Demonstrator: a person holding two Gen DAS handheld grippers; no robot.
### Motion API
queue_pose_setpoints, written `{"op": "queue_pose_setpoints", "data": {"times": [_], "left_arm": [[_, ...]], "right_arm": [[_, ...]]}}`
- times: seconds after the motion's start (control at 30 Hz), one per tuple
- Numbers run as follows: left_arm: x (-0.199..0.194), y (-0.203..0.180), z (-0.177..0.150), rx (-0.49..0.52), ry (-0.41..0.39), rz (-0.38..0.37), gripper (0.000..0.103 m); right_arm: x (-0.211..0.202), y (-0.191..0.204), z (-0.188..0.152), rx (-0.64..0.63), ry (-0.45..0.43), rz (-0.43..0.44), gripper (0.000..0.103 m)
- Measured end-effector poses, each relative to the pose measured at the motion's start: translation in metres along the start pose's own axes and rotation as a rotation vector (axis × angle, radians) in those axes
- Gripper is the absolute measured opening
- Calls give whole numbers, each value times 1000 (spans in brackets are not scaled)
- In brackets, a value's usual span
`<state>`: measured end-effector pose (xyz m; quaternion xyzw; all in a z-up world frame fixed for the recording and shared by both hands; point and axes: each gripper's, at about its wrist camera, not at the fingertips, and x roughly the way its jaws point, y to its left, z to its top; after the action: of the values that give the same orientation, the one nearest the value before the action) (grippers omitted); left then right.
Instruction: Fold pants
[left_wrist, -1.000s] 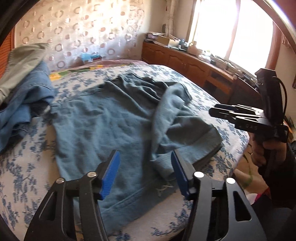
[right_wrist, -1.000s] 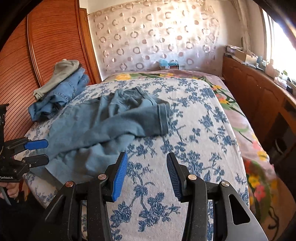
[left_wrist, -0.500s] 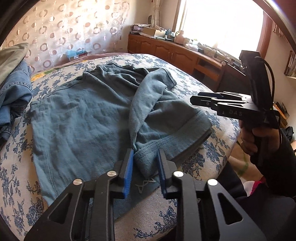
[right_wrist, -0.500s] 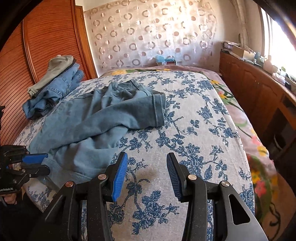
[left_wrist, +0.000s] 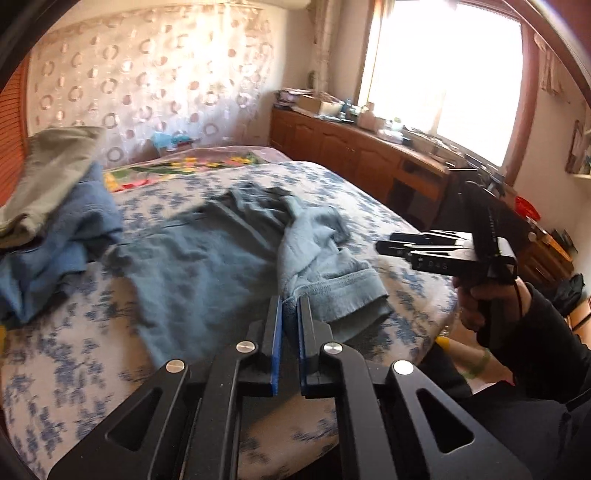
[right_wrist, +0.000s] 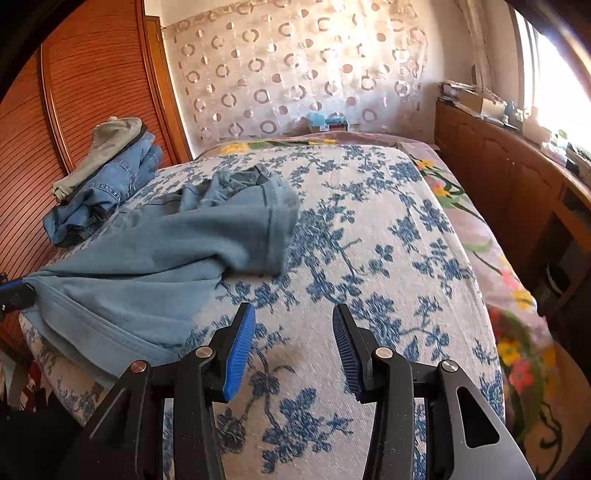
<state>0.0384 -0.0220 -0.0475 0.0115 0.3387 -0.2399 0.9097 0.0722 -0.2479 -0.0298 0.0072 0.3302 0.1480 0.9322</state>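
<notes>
Left gripper (left_wrist: 290, 306): pinching the near hem of the pants, blue pads pressed together on a fold of cloth; jaws just closed onto it.
Right gripper (right_wrist: 293, 332): spread, nothing between the pads, hovering over bare bedspread near the bed's near edge.
Pants (right_wrist: 155, 251): light blue denim, crumpled on the left half of the bed; one leg folded across toward the middle with its cuff lying open; near hem pulled taut toward the left edge of the right wrist view, where the left gripper's tip holds it.
Bed (right_wrist: 388, 236): covered with a white spread printed with blue flowers; a second spread with bright flowers along the far and right sides.
Pile of clothes (right_wrist: 103, 177): on the far left corner of the bed, against the wooden headboard; blue jeans under a grey-green garment; apart from the pants.
Hand (left_wrist: 491, 306): dark sleeve, gripping the right gripper's handle at the right of the left wrist view.
Cabinet (right_wrist: 509, 177): wooden, along the right wall under the window, cluttered on top.
Curtain (right_wrist: 295, 70): pale, patterned with rings, on the far wall.
</notes>
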Motion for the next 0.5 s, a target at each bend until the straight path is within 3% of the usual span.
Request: {"op": "queue_pose_setpoints", "data": {"times": [0.23,0.5], "left_arm": [[-12,33,-20,-78,14,61,8],[-3,40,-42,-121,66,82,8]], "right_arm": [[7,13,6,-39,-9,16,45],[19,21,15,-72,-5,18,45]]}}
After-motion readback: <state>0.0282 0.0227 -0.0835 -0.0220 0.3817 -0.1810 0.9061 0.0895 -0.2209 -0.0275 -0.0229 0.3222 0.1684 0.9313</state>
